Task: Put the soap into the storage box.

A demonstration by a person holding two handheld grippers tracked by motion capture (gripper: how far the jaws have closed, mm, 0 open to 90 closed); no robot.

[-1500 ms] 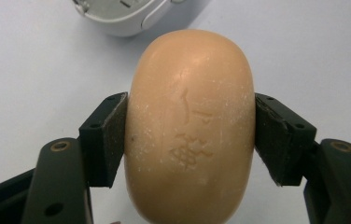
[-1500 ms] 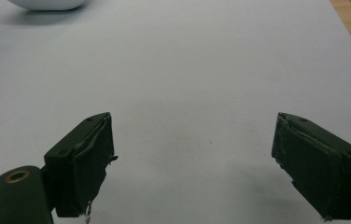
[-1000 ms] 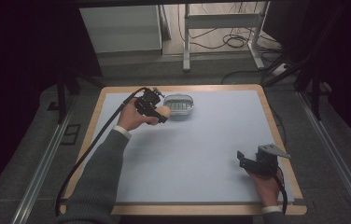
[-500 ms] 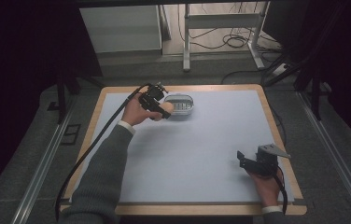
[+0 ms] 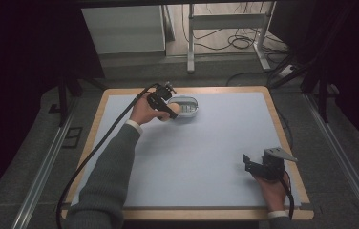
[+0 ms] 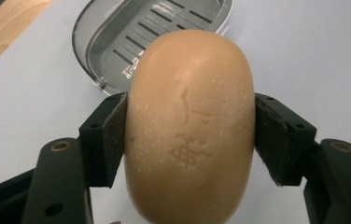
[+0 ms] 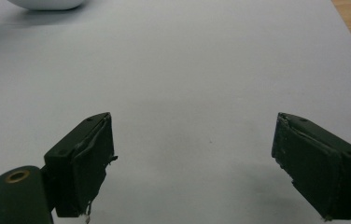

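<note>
A tan oval bar of soap (image 6: 190,126) with a stamped mark is clamped between the pads of my left gripper (image 6: 190,135), which is shut on it. In the high view the left gripper (image 5: 167,110) holds the soap (image 5: 166,114) at the near left rim of a grey slotted soap dish (image 5: 187,106). The dish (image 6: 150,32) lies just beyond the soap in the left gripper view. My right gripper (image 5: 248,163) rests at the table's near right corner. Its jaws stand wide apart over bare mat (image 7: 192,154), nothing between them.
A pale blue mat (image 5: 201,157) covers the wooden table, whose edge (image 5: 282,138) runs along the right. A black cable (image 5: 96,148) trails from the left gripper off the table's left. A white rounded object (image 7: 47,3) sits at the top of the right gripper view.
The left hand has carried the soap a little farther toward the dish. The right gripper has stayed still.
</note>
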